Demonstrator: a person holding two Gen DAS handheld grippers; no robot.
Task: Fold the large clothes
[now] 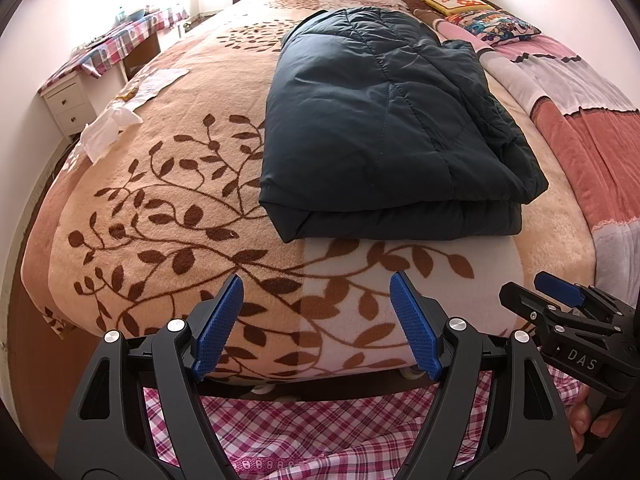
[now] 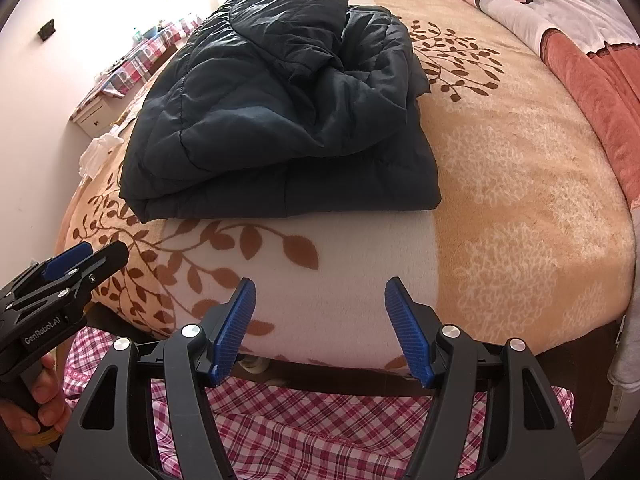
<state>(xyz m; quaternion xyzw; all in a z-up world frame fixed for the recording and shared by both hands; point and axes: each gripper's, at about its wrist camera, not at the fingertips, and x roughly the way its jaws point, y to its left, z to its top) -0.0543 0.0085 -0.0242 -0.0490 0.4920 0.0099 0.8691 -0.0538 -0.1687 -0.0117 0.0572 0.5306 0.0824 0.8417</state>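
Far left against the wall: a desk (image 1: 64, 98) under a checked cloth (image 1: 120, 42). Just right of it, on the bed's left edge, white paper (image 1: 105, 130). Spread across the bed, a tan blanket (image 1: 168, 168) with brown leaves. On it, right of centre in the left wrist view, the jacket (image 1: 384, 128): dark, quilted, folded into a thick block, near edge square to the foot of the bed; seen rumpled on top from the right wrist view (image 2: 280, 112). Far right, a pink quilt (image 1: 580, 128) and a pillow (image 1: 496, 24).

Near, at the foot of the bed: left gripper (image 1: 316, 326) spread wide, nothing between the pads, well short of the jacket. Right gripper (image 2: 320, 326) likewise released and empty, beside the left. Below both, pink plaid fabric (image 2: 320, 432).
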